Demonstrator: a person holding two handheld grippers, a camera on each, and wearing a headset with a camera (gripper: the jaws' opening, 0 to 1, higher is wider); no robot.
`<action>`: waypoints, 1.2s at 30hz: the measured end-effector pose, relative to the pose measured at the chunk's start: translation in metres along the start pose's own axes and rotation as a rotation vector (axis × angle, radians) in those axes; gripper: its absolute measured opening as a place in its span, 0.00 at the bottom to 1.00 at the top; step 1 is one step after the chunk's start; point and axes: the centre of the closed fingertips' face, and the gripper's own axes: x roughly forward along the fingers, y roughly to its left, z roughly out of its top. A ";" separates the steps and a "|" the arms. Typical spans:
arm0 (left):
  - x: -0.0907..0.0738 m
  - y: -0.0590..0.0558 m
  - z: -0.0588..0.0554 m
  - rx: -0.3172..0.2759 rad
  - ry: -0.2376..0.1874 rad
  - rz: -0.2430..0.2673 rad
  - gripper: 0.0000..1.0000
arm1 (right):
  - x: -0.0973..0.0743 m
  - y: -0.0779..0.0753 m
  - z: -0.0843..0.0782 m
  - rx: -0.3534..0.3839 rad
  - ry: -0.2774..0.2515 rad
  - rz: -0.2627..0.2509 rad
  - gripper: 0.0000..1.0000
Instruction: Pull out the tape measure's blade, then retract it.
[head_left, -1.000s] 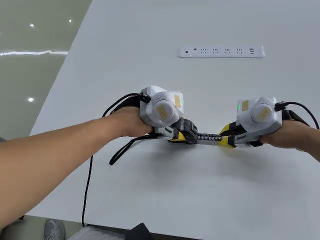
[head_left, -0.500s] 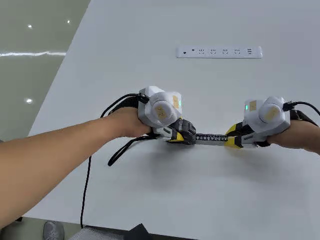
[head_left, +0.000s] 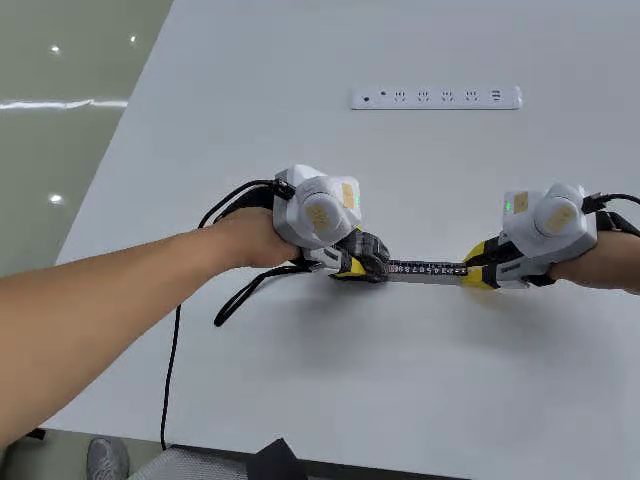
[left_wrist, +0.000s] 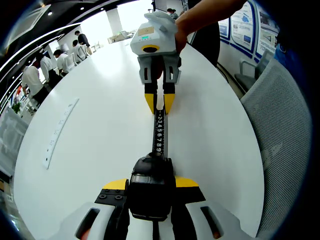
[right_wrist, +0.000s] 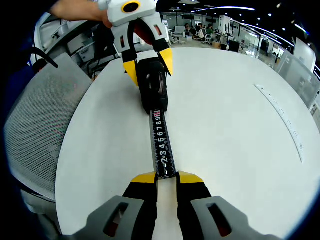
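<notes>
A black and yellow tape measure case (head_left: 366, 256) rests on the white table (head_left: 330, 380), held between the fingers of my left gripper (head_left: 352, 263). In the left gripper view the case (left_wrist: 151, 187) sits between the yellow-tipped jaws of the left gripper (left_wrist: 151, 183). A short stretch of numbered blade (head_left: 425, 268) runs right from the case to my right gripper (head_left: 478, 276), which is shut on the blade's end. The right gripper view shows the blade (right_wrist: 161, 142) leading from the right gripper (right_wrist: 167, 177) to the case (right_wrist: 152, 90).
A white power strip (head_left: 435, 97) lies further back on the table. The table's left edge (head_left: 110, 150) drops to a shiny floor. A grey mesh chair (left_wrist: 280, 125) stands at the near edge. Black cables (head_left: 240, 295) trail from the left gripper.
My right gripper has moved to the right with the blade's end, drawing more blade out of the case. The left gripper has kept its hold on the case.
</notes>
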 end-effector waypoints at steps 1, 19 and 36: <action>0.000 0.000 0.000 0.000 0.000 0.000 0.28 | 0.000 0.000 0.000 0.001 0.000 0.000 0.09; 0.000 0.001 0.000 -0.001 0.002 0.000 0.28 | -0.012 -0.004 -0.017 0.009 0.007 -0.011 0.09; -0.001 0.001 0.000 0.002 0.002 -0.002 0.28 | -0.021 -0.007 -0.030 0.027 0.013 -0.016 0.08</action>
